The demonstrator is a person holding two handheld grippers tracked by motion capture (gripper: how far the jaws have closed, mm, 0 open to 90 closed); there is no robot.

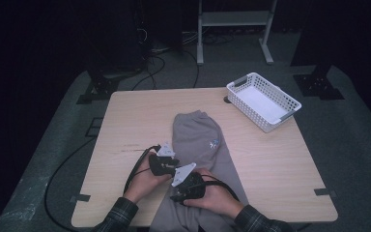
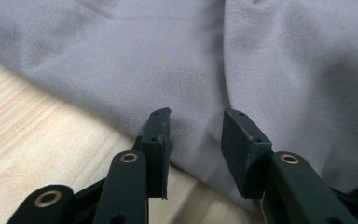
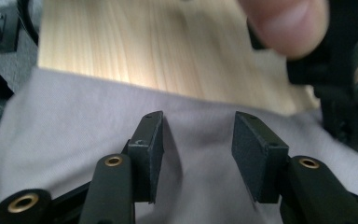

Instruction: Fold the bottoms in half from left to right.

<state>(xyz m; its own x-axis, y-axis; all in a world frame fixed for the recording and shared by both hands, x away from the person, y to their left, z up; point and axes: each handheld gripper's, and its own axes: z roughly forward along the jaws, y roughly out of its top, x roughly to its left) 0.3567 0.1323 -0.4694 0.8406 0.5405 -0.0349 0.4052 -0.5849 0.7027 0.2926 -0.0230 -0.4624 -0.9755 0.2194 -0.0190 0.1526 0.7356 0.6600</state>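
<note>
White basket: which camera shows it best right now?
The high view. There the white basket sits whole at the table's far right corner, apart from the grey trousers. The left gripper view looks onto grey cloth and table wood, the right gripper view likewise, so neither helps with it.

— Where are my hands sitting?

— Both come in from six o'clock, sleeves in plaid, side by side. My left gripper (image 1: 162, 162) sits at about ten o'clock from my right gripper (image 1: 188, 186), the two nearly touching.

— And the jaws?

— On the left they stand parted, nothing pinched between the pads. On the right they are parted too, pads bare, pointing toward nine o'clock in the high view.
</note>
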